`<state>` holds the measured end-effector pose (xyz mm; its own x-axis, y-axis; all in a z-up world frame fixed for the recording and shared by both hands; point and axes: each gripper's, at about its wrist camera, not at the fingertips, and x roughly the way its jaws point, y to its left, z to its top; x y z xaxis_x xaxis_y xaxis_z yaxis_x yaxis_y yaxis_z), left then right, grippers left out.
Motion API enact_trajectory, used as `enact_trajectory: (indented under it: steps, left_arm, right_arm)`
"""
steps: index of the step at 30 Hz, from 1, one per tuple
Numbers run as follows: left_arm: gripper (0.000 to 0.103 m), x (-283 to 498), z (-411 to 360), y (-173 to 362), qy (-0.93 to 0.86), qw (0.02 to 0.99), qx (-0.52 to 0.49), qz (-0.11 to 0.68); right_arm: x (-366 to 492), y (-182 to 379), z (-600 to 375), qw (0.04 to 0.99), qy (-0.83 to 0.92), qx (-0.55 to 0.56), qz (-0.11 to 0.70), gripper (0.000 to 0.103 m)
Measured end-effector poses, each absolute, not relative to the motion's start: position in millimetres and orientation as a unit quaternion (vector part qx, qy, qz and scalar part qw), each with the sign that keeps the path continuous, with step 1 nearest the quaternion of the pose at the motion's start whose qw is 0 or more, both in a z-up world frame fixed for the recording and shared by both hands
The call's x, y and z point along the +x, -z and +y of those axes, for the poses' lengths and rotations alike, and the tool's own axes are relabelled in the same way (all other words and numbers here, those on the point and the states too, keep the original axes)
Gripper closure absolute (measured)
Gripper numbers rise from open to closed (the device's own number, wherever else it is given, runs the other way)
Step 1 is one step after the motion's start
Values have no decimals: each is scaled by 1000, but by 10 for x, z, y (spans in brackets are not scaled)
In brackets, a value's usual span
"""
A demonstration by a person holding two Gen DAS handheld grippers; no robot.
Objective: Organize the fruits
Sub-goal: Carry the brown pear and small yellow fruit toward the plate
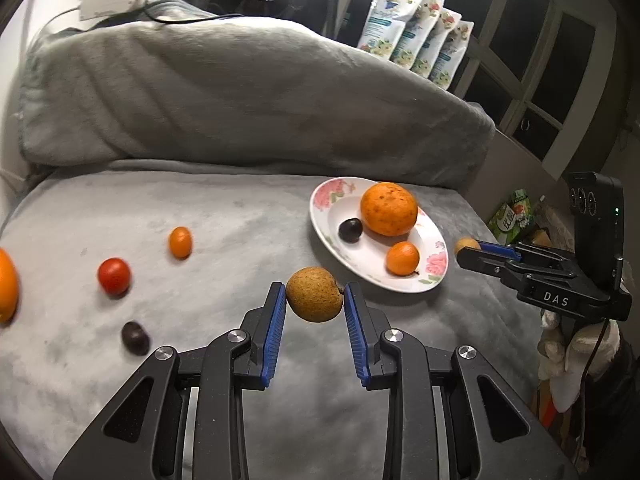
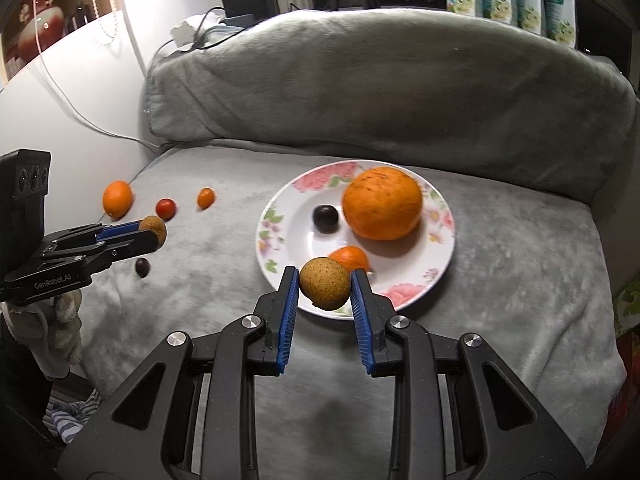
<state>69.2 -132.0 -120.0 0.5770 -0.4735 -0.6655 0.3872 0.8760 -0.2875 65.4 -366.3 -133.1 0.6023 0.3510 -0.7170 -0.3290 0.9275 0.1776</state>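
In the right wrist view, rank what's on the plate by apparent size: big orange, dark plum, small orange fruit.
1. big orange
2. small orange fruit, though the brown fruit in the right claw partly hides it, so this is unsure
3. dark plum

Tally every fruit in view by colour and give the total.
Orange: 4, counting the large orange on the plate
Brown: 2, one in the left gripper, one in the right gripper
Dark purple: 2
Red: 1
Total: 9
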Motion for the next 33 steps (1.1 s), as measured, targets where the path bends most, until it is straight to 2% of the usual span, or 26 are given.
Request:
enact_trajectory:
  steps: [33]
  left_arm:
    - [75, 1057, -2028, 1369, 277, 867, -5, 414]
  right_arm:
    - [890, 1572, -3821, 890, -165, -2, 426, 75]
